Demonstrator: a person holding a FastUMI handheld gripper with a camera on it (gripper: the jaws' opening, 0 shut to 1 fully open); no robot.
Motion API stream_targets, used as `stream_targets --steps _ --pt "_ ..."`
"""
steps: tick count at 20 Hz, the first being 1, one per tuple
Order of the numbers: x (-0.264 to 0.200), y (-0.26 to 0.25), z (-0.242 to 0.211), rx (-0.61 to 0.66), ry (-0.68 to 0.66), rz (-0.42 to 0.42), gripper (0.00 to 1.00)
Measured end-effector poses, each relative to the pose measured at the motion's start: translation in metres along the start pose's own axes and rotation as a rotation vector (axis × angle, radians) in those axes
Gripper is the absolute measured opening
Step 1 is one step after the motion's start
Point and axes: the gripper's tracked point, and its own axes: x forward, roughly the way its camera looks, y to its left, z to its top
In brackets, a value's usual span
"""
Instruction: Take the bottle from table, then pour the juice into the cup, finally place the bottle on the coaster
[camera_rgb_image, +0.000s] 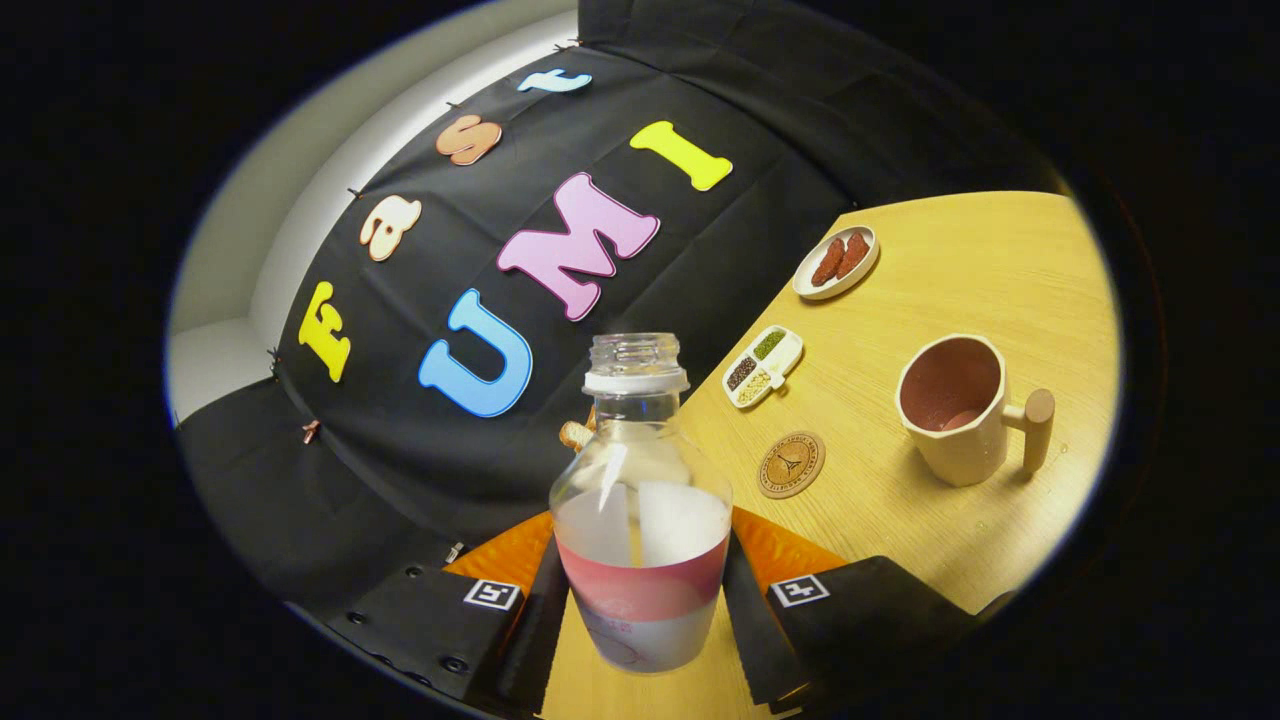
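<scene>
Bottle (640, 500) sits low centre of the frame, between your tongs (640, 600), one finger on each flank of its lower body. Both fingers look pressed to the label band, so you are clenched on the bottle. The view is tilted, so I cannot tell whether its base rests on the worktop (960, 260) or hangs just clear.

Cap is off; the threaded neck is open. Clear plastic, pale liquid up to roughly the shoulder, a red-and-white label round the lower half.

Handling, by my judgement:
- Light to moderate weight, with the load sitting low. It will slosh when you tip.
- Thin plastic walls will likely give under a hard squeeze, and with no cap that could push juice up the neck. Grip firm, not crushing.
- The label band looks smooth and may slip; where you hold now, on the wide lower body, seems the safest place.

Cup (955, 405) stands at right of frame on the worktop, well apart from the bottle, wooden handle pointing away right, mouth open toward you. Coaster (791, 464) lies between bottle and cup, nearer the bottle. Beyond it, a divided dish of seeds (763, 366) and a small plate (838, 262) toward upper right. Steer clear of both on the swing to the cup.
</scene>
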Motion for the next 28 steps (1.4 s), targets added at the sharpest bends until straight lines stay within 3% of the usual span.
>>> stream_targets --steps 18,28 --pt "-0.014 -0.024 0.007 0.292 0.095 0.022 0.76" --pt "0.003 -0.048 0.018 0.531 0.101 0.004 0.75"
